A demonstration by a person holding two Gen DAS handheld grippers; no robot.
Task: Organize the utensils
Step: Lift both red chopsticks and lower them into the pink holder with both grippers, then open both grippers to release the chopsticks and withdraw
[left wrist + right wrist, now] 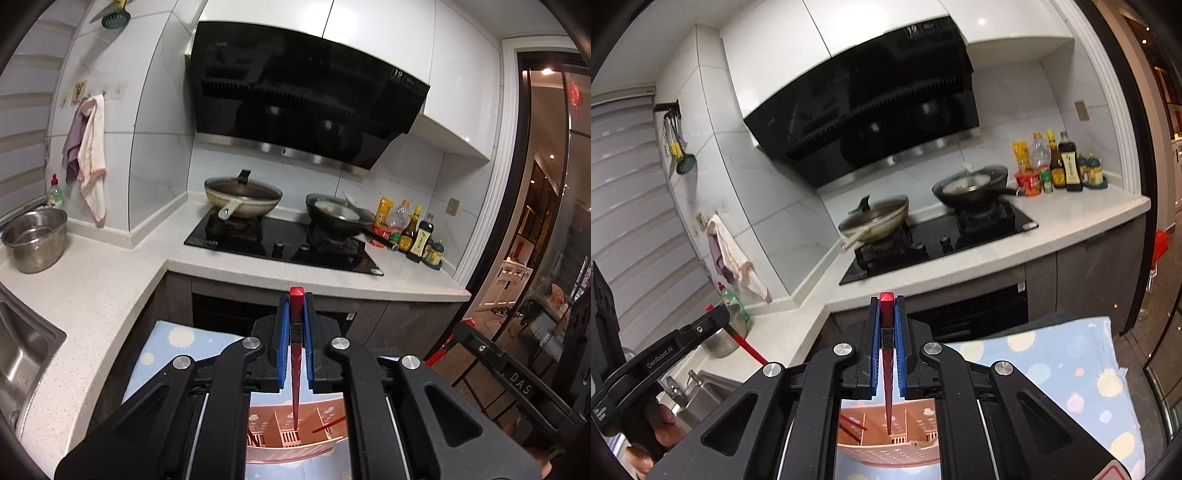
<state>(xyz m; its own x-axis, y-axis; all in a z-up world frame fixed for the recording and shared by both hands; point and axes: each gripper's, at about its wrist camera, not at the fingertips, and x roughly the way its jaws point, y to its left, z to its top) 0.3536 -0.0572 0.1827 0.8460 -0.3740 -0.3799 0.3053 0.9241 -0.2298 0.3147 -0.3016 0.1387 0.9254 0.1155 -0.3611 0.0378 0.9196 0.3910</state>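
Observation:
My left gripper (296, 306) is shut on a red chopstick (296, 354) held upright, tip down over a pink divided utensil holder (295, 454), in or just above its middle compartment. My right gripper (887, 310) is shut on another red chopstick (887, 369), also tip down over the same pink holder (886, 456). Other red chopsticks lean in the holder's side compartments (328, 425) (853, 422). The left gripper also shows at the left of the right wrist view (713, 321), with its chopstick (750, 347) slanting down from it.
The holder stands on a blue polka-dot cloth (1063, 373). Behind are a white counter (92, 288), a steel sink (22, 354), a steel pot (35, 240), a gas hob (284, 247) with two pans, and sauce bottles (413, 232). A doorway opens at the right.

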